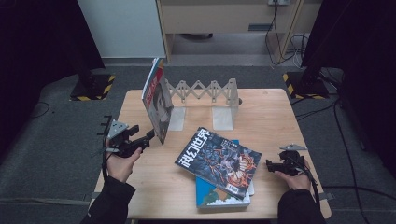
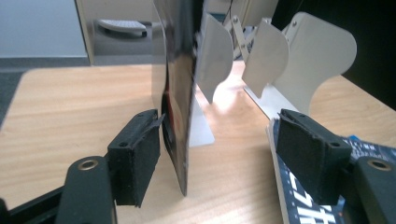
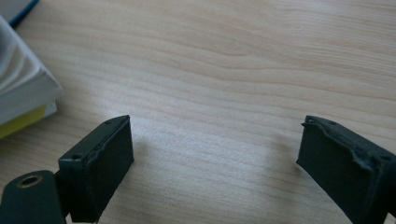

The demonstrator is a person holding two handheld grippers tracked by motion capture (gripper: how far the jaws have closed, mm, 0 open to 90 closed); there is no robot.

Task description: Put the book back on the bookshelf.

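Pale wooden table on grey carpet. From left: left gripper, jaws spread, the upright glossy magazine between them, one pad at its cover, the other well clear. One white metal accordion rack with curved plates stands behind. Two flat items lie stacked at centre: a dark magazine atop a blue book. Right gripper, jaws spread over bare wood.
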